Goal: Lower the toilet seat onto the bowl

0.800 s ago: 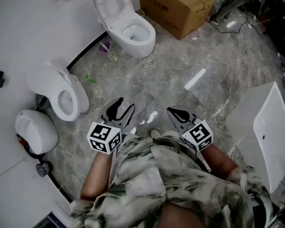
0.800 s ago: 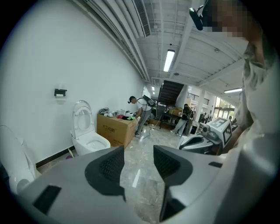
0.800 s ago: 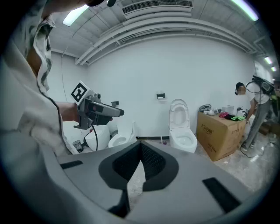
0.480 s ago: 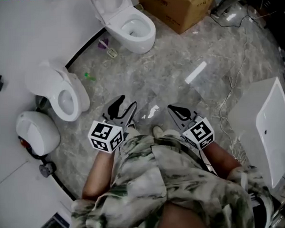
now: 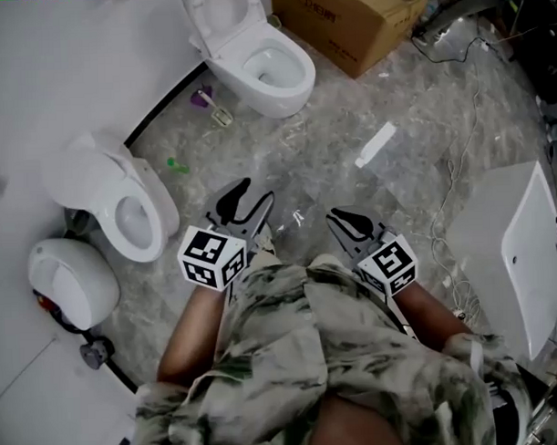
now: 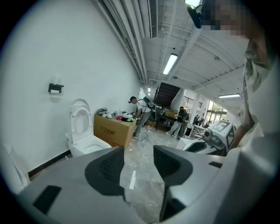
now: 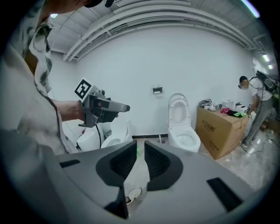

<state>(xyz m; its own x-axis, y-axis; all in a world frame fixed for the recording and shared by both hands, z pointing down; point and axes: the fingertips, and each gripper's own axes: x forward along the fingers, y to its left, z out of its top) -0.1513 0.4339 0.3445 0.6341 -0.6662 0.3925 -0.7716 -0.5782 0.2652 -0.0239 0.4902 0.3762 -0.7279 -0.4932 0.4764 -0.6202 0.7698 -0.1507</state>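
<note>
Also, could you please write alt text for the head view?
A person holds the left gripper and right gripper, both empty, over the floor. Ahead, a toilet with its seat up stands by a box; another toilet is at left.

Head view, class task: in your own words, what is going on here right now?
A person stands on the marble floor holding a gripper in each hand. The left gripper and the right gripper both have their jaws apart with nothing between them. The toilet beside the cardboard box has its seat raised, and neither gripper touches it. Lowering the seat has not begun.
</note>
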